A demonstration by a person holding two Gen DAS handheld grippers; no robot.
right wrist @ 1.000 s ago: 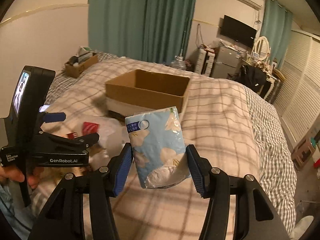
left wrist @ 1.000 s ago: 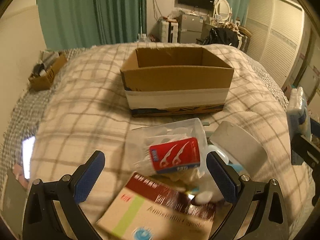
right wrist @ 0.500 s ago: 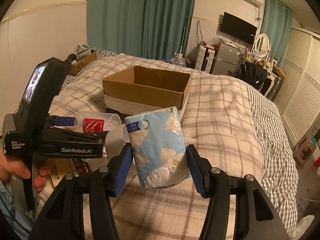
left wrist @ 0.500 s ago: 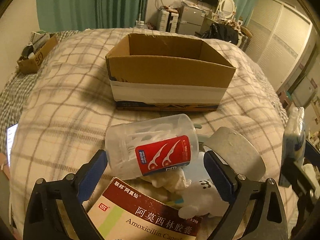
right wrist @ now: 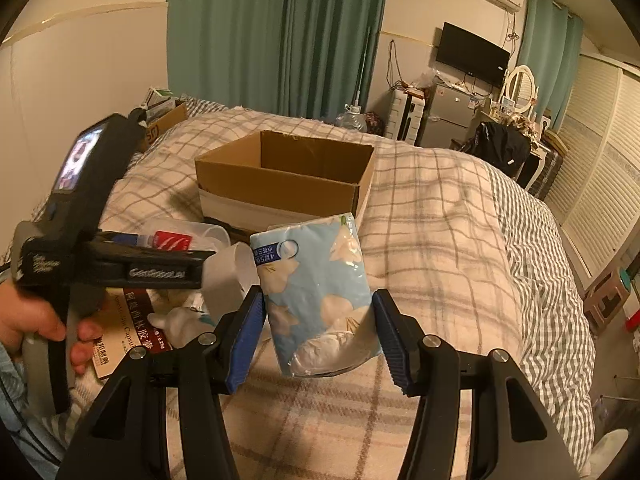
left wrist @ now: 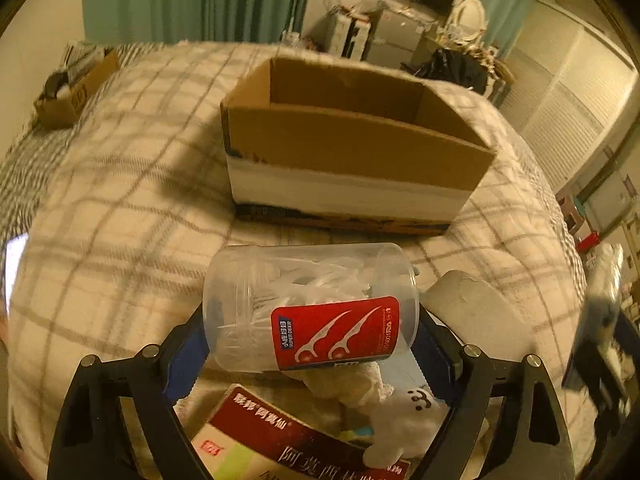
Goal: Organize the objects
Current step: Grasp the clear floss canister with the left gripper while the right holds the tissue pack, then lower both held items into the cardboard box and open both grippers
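My right gripper holds a pale blue tissue pack upright between its blue pads, which press on the pack's two sides; the pack hangs above the checked blanket of the bed, toward its near edge.

My left gripper points steeply down over the pile of loose items at the bed's near edge. Its jaws are closing, and the clear floss-pick jar lies on its side between them. The blue pads stand at the jar's two ends; I cannot tell whether they touch it. In the right wrist view my left hand grips the handle of this tool.

Below the jar, nearest to me, lies a medicine carton with a dark red band and white lettering. A small white plush figure rests on the carton's right part, just beside the jar. To the right of the jar a grey lid-like piece lies tilted on the blanket.

Beyond the pile, near the middle of the bed, stands an open cardboard box with a white band low on its side.

At the far left corner of the bed sits a smaller cardboard box holding assorted things.
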